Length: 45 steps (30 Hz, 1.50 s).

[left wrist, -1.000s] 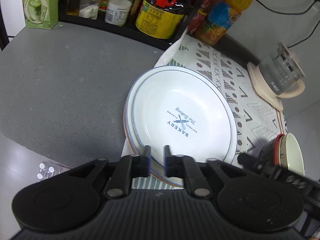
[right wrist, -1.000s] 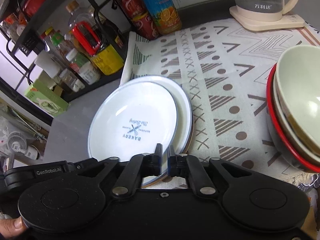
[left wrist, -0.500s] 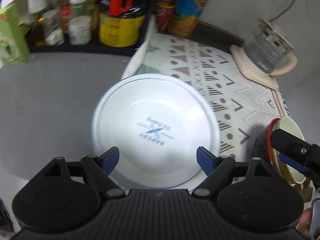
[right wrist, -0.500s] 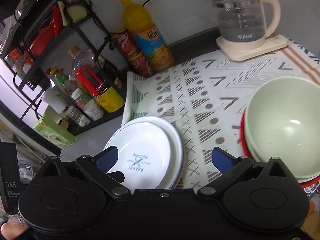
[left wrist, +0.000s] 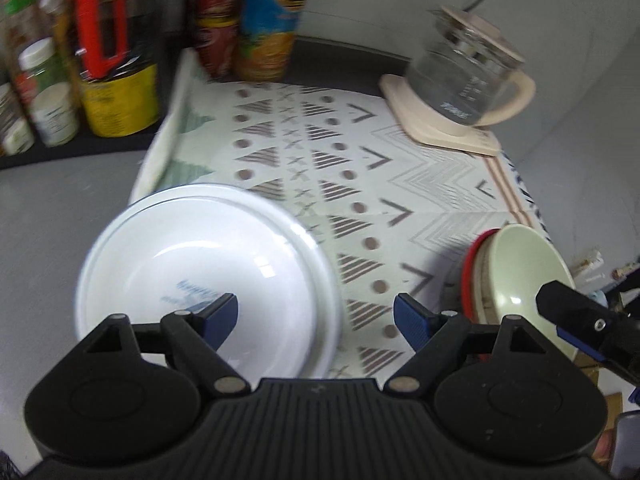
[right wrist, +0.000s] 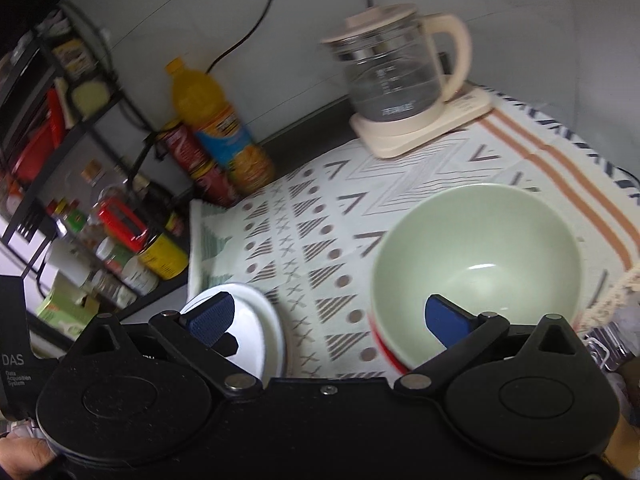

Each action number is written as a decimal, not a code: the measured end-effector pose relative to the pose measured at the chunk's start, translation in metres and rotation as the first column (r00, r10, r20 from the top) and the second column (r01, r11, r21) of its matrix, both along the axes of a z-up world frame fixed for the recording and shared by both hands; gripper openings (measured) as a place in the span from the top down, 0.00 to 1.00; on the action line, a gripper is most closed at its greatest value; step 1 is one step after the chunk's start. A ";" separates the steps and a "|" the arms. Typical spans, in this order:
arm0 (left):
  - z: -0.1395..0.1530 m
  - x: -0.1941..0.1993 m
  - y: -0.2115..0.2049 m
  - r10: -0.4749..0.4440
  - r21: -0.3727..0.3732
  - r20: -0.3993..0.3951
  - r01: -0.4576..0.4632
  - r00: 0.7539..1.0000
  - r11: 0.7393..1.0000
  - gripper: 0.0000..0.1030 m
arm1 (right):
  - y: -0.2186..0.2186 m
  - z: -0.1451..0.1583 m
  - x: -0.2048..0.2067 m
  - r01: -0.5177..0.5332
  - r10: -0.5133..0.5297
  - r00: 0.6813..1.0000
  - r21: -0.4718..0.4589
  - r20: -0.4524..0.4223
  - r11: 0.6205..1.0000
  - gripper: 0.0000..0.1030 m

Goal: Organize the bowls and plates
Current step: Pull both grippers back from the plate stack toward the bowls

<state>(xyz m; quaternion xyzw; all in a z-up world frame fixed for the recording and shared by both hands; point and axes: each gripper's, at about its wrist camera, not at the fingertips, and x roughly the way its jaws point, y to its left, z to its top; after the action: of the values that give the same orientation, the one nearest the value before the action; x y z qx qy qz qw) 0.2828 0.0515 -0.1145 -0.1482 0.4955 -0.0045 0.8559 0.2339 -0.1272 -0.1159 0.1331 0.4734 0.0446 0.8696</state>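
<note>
Both spread wide and empty: left gripper (left wrist: 316, 316) over stacked white plates (left wrist: 208, 276), right gripper (right wrist: 328, 316) by nested bowls (right wrist: 476, 264) (pale green topmost).

Glossy plates (left wrist: 208, 280), patterned cloth mat (left wrist: 400, 184)

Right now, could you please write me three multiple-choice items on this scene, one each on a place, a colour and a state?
1. Where does the glass kettle stand?
A. on a cream base at the far edge of the patterned cloth
B. on the rack shelf
C. inside a bowl

2. What colour is the top bowl of the stack?
A. blue
B. pale green
C. black

3. How is the right hand-held gripper?
A. shut on a plate
B. shut on the kettle
C. open, holding nothing

Key: 1 A, its base sits at the cloth's far edge; 2 B, its inside is pale green; 3 C, its blue pads stand wide apart.
</note>
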 end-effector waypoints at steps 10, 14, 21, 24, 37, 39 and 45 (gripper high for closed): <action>0.009 0.027 -0.045 -0.118 -0.018 0.021 0.118 0.993 0.993 0.19 | -0.041 0.007 -0.006 0.138 -0.138 0.990 -0.020 0.015 0.990 0.00; 0.005 0.037 -0.059 -0.149 -0.039 0.014 0.149 0.989 0.988 0.19 | -0.056 0.006 -0.008 0.193 -0.193 0.981 -0.040 0.011 0.980 0.00; -0.012 0.052 -0.081 -0.220 -0.056 -0.010 0.219 0.975 0.974 0.19 | -0.081 -0.006 -0.011 0.292 -0.294 0.956 -0.067 -0.018 0.954 0.00; -0.024 0.058 -0.088 -0.245 -0.057 -0.039 0.243 0.969 0.968 0.19 | -0.091 -0.015 -0.011 0.342 -0.347 0.937 -0.085 -0.047 0.936 0.00; -0.052 0.074 -0.097 -0.291 -0.096 -0.109 0.282 0.950 0.955 0.23 | -0.102 -0.040 -0.012 0.416 -0.436 0.891 -0.155 -0.125 0.896 0.04; -0.054 0.076 -0.096 -0.288 -0.107 -0.109 0.276 0.952 0.955 0.29 | -0.103 -0.045 -0.011 0.420 -0.441 0.887 -0.158 -0.137 0.894 0.09; -0.062 0.082 -0.096 -0.293 -0.196 -0.134 0.265 0.947 0.944 0.53 | -0.106 -0.061 -0.011 0.444 -0.461 0.866 -0.125 -0.192 0.887 0.31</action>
<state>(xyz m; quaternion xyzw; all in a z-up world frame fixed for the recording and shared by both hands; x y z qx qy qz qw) 0.3649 -0.0441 -0.1761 -0.1508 0.5768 -0.1574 0.7872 0.2233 -0.2334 -0.1768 0.2112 0.5221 -0.1935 0.8034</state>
